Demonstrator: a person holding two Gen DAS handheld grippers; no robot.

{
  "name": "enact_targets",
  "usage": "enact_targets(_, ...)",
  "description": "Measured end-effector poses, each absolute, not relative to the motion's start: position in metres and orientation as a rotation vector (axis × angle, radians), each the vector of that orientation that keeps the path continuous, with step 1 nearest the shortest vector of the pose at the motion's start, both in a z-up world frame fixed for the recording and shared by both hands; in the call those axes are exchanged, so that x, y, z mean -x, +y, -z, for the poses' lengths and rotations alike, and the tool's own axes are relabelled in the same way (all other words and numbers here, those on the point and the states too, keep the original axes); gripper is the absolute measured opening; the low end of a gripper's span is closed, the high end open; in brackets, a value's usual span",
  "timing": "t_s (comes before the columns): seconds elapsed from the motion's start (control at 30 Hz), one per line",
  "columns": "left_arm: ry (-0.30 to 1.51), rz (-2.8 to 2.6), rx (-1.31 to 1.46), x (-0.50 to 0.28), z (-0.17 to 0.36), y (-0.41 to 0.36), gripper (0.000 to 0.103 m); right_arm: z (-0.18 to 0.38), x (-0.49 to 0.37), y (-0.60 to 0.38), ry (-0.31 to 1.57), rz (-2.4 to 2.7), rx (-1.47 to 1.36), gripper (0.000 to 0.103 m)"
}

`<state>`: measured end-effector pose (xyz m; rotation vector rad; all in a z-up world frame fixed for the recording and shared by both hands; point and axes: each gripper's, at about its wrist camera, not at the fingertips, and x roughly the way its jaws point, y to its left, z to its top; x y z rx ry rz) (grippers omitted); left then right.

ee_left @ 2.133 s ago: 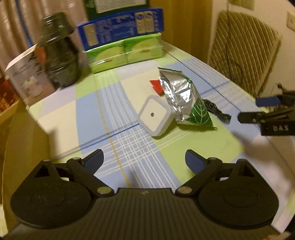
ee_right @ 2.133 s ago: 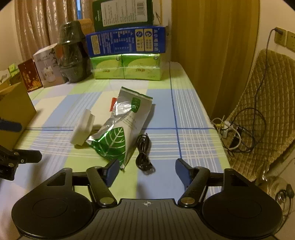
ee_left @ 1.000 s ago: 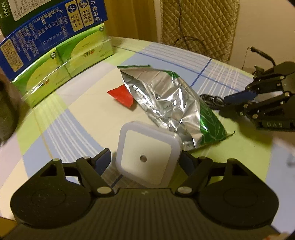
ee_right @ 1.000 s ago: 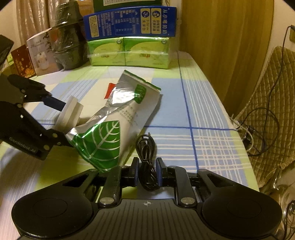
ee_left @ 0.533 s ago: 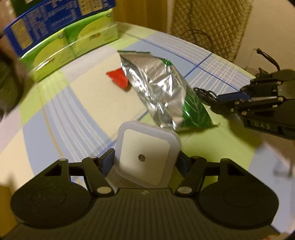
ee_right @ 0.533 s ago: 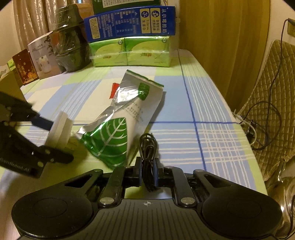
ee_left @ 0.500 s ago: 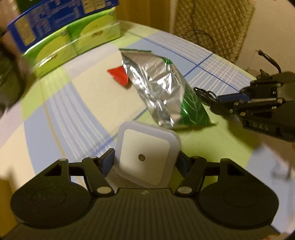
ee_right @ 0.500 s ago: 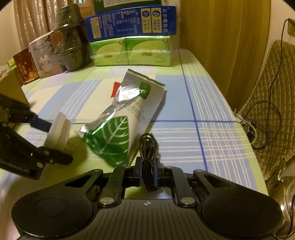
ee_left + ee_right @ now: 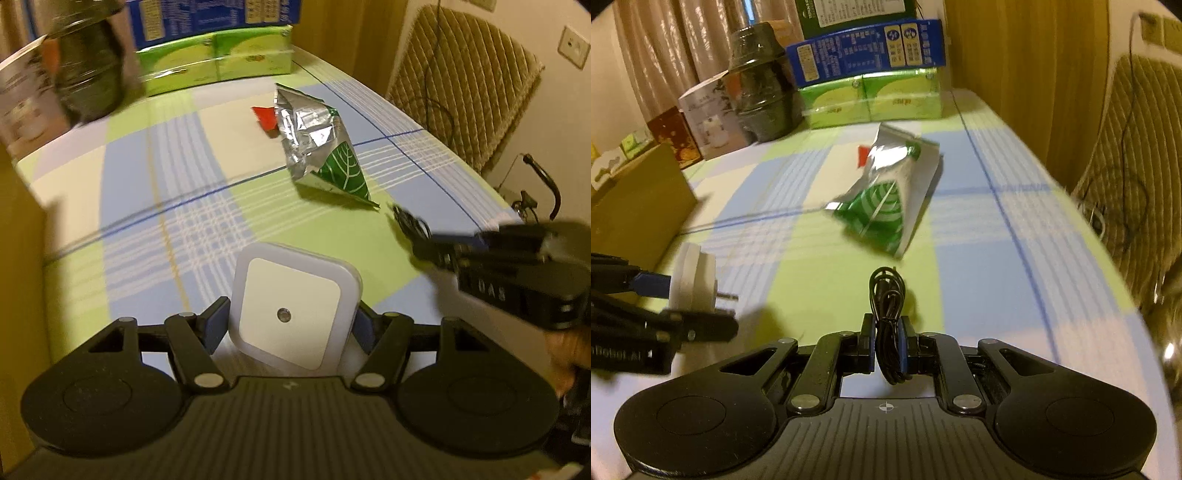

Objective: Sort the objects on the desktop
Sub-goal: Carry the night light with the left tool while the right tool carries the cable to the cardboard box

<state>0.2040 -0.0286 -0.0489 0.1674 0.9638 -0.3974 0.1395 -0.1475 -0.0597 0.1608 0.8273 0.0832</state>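
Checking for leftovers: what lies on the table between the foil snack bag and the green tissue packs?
A small red wrapper, tucked against the foil snack bag; otherwise bare tablecloth up to the green tissue packs. Left wrist view.

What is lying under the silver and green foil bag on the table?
A red wrapper pokes out from beneath the upper edge of the foil bag. The bag covers the rest of it, so its full shape cannot be seen.

The left gripper (image 9: pixel 290 326) pointed steeply down over the table (image 9: pixel 207 206), its blue pads pressed on a white plug-in night light (image 9: pixel 291 314). The right gripper (image 9: pixel 886 343) was clamped tight on a coiled black cable (image 9: pixel 888 295), beside it.
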Motion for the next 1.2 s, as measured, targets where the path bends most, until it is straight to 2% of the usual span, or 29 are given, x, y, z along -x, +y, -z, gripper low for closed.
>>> enact_targets(0.67, 0.873, 0.245, -0.081, -0.096, -0.019, 0.024, 0.064, -0.007, -0.039, -0.088, 0.766, -0.172, -0.031, 0.009)
enact_targets(1.2, 0.822, 0.196, -0.046, -0.038, -0.05, 0.048, 0.064, -0.039, -0.003, -0.061, 0.714, -0.222, 0.01, 0.009)
